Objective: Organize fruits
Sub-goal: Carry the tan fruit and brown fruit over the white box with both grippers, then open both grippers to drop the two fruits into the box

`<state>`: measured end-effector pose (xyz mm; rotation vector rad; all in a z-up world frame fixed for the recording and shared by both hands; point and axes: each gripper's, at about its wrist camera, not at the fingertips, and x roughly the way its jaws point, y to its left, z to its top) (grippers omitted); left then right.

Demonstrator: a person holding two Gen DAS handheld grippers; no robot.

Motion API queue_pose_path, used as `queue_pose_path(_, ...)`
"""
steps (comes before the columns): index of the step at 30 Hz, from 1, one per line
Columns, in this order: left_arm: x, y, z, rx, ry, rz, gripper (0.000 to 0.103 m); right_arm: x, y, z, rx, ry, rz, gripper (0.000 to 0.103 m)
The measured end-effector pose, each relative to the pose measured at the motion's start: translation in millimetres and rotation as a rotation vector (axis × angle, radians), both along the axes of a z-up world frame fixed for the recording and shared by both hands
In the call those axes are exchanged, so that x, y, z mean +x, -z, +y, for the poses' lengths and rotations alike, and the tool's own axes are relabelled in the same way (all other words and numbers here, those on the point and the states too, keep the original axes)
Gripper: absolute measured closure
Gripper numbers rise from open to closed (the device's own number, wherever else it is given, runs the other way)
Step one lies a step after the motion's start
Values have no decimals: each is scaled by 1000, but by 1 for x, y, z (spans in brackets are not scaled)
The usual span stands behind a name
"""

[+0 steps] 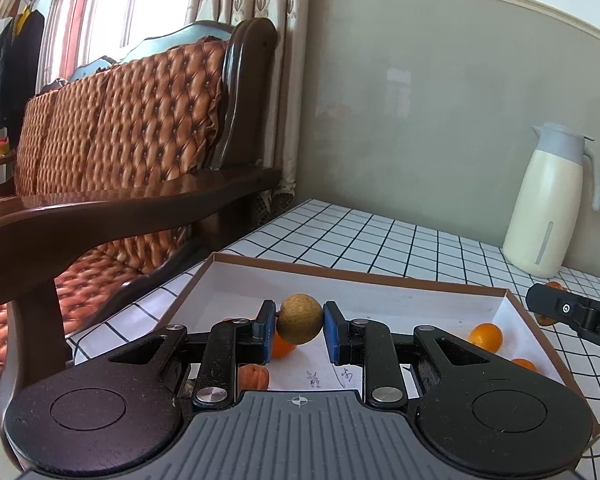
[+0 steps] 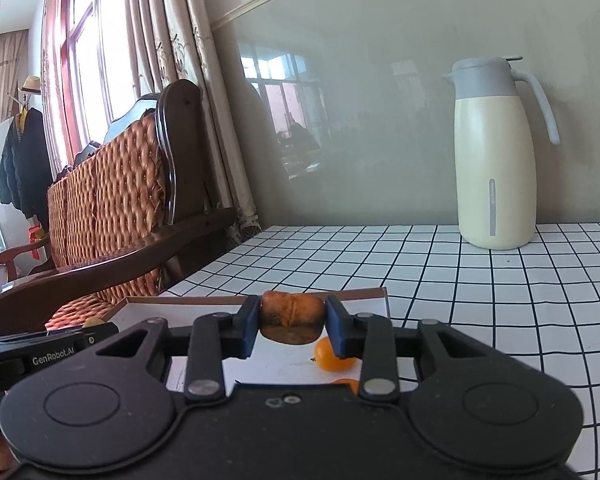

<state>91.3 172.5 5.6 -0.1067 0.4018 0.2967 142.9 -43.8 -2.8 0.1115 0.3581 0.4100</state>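
A shallow white box with a brown rim [image 1: 380, 276] lies on the tiled table. My left gripper [image 1: 300, 330] is shut on a round tan-brown fruit [image 1: 301, 319] and holds it above the box. Small orange fruits [image 1: 486, 336] and a ridged orange one [image 1: 253, 376] lie inside the box. My right gripper [image 2: 292, 322] is shut on a wrinkled orange-brown fruit [image 2: 292, 316] above the box's right corner [image 2: 376, 292]. A small orange fruit [image 2: 332, 356] lies in the box below it. The right gripper shows at the left wrist view's right edge [image 1: 572, 314].
A cream and grey thermos jug [image 2: 496, 160] stands at the back of the black-grid white table [image 2: 500, 300], against the grey wall. A dark wooden sofa with brown quilted cushions [image 1: 120, 140] stands to the left of the table.
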Motion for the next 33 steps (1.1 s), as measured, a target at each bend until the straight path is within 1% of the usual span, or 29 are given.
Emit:
queue_pose_path(6,8,2,4,2,-8,13,77,7,2,6,-13,3,14,76)
queue_pose_path(16,24,5,12,0,-20,41,77,25,8,14,-29,20,71,76)
queue_pose_path(17,24,6,14,-3,-22,44,77,27,9,15,-31,21,74,75)
queue_pose_path(18,26,7,16,-12,-27,45,77,28,10,17,-36,21,77,70)
queue_pose_path(19,27,7,18,-16,-27,48,77,30,10,19,-49,35,82,50)
queue_pose_path(20,30,8,20,-19,-25,58,74,30,10,20,-56,59,79,33)
queue_pose_path(21,33,10,22,-33,-22,69,41,26,8,18,-44,84,53,14)
queue_pose_path(22,34,9,23,-47,-25,78,13,19,5,16,-18,101,13,13)
queue_pose_path(23,32,7,21,-49,-44,62,1,15,1,13,-3,102,-14,12)
queue_pose_path(24,28,4,18,-33,-44,17,0,12,-2,12,2,98,-31,12)
queue_pose_path(25,25,-1,13,0,-30,-21,0,10,-4,10,7,96,-49,11)
queue_pose_path(26,25,-4,10,28,-21,-35,0,8,-5,8,15,99,-61,10)
queue_pose_path(27,25,-6,7,57,-20,-40,0,7,-5,5,22,103,-61,8)
queue_pose_path(28,26,-7,5,68,-17,-42,0,7,-6,2,34,103,-58,8)
queue_pose_path(30,27,-9,4,74,-9,-47,0,6,-7,-3,52,106,-51,7)
queue_pose_path(33,26,-9,0,104,-8,-46,0,6,-8,-9,70,113,-45,6)
